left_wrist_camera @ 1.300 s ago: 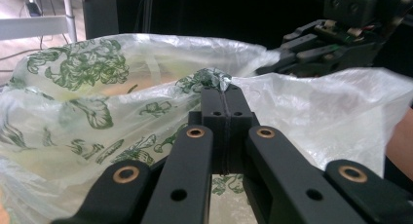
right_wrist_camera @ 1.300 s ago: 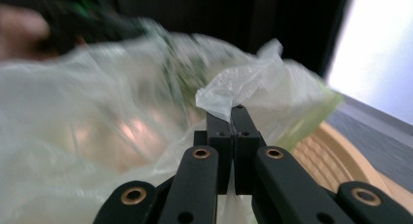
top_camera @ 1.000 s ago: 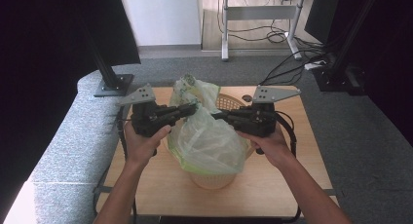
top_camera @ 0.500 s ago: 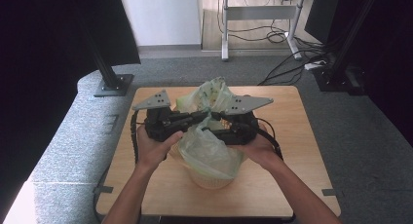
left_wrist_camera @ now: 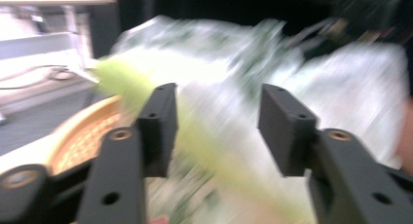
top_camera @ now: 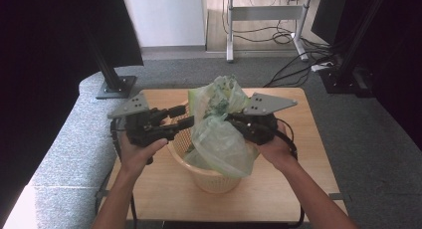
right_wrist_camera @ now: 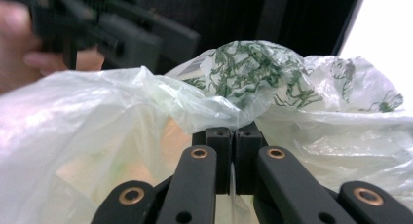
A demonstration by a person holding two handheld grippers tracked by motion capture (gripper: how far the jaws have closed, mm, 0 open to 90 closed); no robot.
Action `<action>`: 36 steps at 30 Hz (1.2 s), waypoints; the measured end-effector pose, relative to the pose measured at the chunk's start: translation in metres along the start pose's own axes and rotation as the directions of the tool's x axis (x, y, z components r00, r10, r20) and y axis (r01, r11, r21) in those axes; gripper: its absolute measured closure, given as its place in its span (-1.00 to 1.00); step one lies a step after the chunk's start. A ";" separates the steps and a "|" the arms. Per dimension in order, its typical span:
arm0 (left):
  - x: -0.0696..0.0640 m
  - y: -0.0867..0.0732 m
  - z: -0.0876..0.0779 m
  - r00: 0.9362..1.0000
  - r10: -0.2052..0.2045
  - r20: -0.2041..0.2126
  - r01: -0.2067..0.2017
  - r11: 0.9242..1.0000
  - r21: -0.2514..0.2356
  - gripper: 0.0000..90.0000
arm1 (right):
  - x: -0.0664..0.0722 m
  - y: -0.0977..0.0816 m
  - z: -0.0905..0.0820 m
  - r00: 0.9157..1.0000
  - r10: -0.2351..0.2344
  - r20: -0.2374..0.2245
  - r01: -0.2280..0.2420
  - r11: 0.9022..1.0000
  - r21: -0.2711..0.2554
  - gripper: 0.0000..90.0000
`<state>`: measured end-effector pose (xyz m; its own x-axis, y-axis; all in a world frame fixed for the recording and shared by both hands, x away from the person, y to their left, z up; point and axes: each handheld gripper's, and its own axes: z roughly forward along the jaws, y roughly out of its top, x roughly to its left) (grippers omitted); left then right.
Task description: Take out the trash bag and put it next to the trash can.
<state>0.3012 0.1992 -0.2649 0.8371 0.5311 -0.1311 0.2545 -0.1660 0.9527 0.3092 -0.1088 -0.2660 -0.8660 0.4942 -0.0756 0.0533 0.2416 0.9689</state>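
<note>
We have the pale green plastic bag (top_camera: 219,139) sitting in the yellow woven basket (top_camera: 214,179) on the worktop (top_camera: 298,154), its top bunched upward. Our right gripper (right_wrist_camera: 229,141) has its jaws together, clamped on a fold of the bag's film. Our left gripper (top_camera: 181,118) hangs beside the basket's left rim; its jaws have just been opening and stand apart, with nothing pinched. We judge the bag seated but not yet spread: its mouth still needs pulling over the rim.
</note>
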 end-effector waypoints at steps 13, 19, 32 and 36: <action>-0.013 -0.015 0.029 0.993 0.086 0.086 -0.094 0.990 0.101 -0.65 | 0.011 0.037 -0.007 1.000 -0.006 -0.031 0.004 0.997 -0.075 0.96; -0.029 -0.005 0.051 0.989 0.127 0.073 -0.135 0.983 0.125 -0.60 | 0.031 0.037 0.014 0.994 -0.032 -0.102 0.028 0.999 -0.044 0.96; -0.030 0.000 0.054 0.992 0.076 0.101 -0.087 0.990 0.111 0.96 | 0.039 0.031 0.014 0.990 -0.018 -0.143 0.013 0.999 -0.035 0.94; -0.028 0.001 0.050 0.993 0.073 0.092 -0.081 0.993 0.088 0.99 | 0.038 0.031 0.005 0.994 -0.034 -0.103 0.027 0.997 -0.069 0.39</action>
<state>0.3024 0.1428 -0.2743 0.8944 0.4390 -0.0858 0.2272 -0.2806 0.9326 0.2806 -0.0789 -0.2398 -0.9141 0.3967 -0.0842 -0.0048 0.1969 0.9804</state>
